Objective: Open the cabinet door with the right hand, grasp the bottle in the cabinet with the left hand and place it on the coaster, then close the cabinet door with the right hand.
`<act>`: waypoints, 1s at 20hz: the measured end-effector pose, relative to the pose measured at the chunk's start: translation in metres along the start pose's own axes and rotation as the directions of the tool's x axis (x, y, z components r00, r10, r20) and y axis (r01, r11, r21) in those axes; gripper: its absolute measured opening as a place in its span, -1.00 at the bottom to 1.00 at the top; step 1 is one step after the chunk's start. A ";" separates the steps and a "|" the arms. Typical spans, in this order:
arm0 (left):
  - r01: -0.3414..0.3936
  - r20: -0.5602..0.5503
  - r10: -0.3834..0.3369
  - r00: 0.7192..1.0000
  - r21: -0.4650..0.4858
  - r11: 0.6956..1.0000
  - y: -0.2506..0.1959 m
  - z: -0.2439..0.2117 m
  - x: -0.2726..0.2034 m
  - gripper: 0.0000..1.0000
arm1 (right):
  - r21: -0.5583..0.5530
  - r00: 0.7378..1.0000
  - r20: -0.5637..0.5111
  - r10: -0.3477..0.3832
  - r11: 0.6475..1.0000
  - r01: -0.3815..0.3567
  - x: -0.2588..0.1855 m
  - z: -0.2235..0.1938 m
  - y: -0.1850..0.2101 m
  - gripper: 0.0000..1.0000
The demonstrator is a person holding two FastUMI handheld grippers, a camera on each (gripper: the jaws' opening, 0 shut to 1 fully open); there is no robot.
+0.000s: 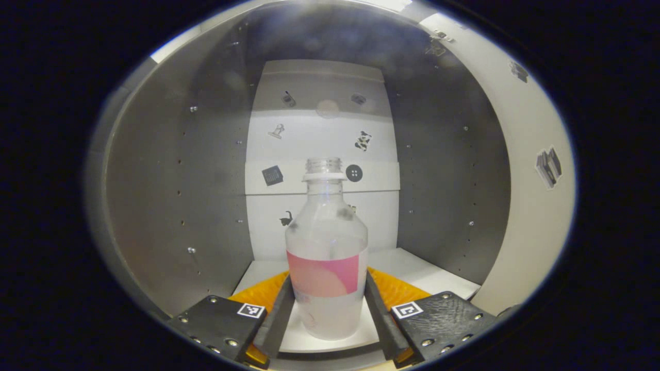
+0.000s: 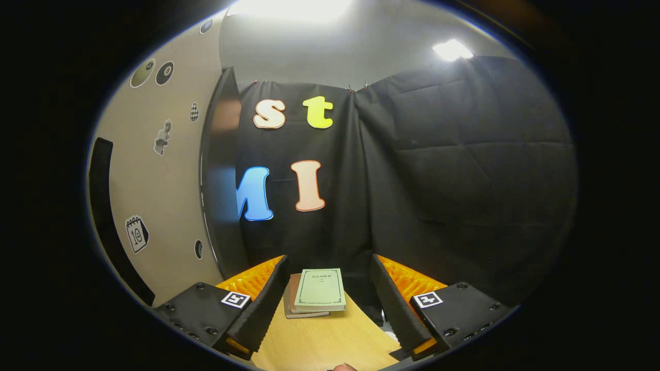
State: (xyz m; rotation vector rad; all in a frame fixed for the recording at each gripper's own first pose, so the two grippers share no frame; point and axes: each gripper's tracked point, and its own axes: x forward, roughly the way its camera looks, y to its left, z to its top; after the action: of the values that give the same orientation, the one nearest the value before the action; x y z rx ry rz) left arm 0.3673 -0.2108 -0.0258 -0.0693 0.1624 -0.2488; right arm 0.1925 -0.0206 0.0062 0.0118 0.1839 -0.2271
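Between the two fingers of the left gripper (image 1: 327, 319), at 6 o'clock in the left gripper view, stands the bottle (image 1: 326, 257). Both fingers press against its lower body, one on each side, just below the pink label. The bottle is upright, translucent and uncapped, and rests on the white floor of the cabinet (image 1: 412, 268). Beyond the bottle, a white back panel (image 1: 322, 139) carries several small dark stickers, from 12 o'clock down to the bottle's shoulder. Grey side walls close in at 9 o'clock and 3 o'clock. The pale cabinet door (image 1: 536, 206) runs along the 3 o'clock edge.

At 6 o'clock in the right gripper view, the right gripper (image 2: 328, 304) has its fingers spread apart with nothing between them. It hangs over a wooden table (image 2: 325, 345). Farther off, two stacked books (image 2: 315, 293) lie on the table between the fingers. The pale cabinet door (image 2: 154, 180), with stickers, stands at 9 o'clock.
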 end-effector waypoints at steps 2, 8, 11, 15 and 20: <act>-0.014 0.009 0.014 1.000 -0.008 1.000 0.005 0.002 -0.010 0.48 | 0.006 1.000 -0.004 0.017 1.000 -0.017 0.001 -0.001 0.002 0.97; -0.074 0.047 0.074 0.996 0.002 0.997 0.025 0.007 -0.060 0.43 | 0.012 0.996 -0.001 0.086 0.996 -0.086 0.002 0.000 0.006 0.93; -0.117 0.066 0.117 0.991 -0.012 0.993 0.039 0.005 -0.092 0.43 | 0.015 0.992 0.003 0.124 0.992 -0.124 0.002 0.000 0.009 0.98; -0.172 0.075 0.173 0.982 -0.022 0.985 0.060 -0.006 -0.133 0.48 | 0.018 0.984 -0.004 0.181 0.983 -0.180 0.001 -0.004 0.015 0.97; -0.249 0.068 0.255 0.965 -0.079 0.965 0.092 -0.027 -0.183 0.46 | 0.029 0.974 -0.004 0.227 0.973 -0.227 0.001 -0.004 0.021 0.96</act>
State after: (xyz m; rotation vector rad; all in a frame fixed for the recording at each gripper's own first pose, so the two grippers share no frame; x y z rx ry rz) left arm 0.2096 -0.0772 -0.0326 -0.1269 0.1008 0.0146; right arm 0.1969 -0.0004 0.0018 0.0615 0.1854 -0.0009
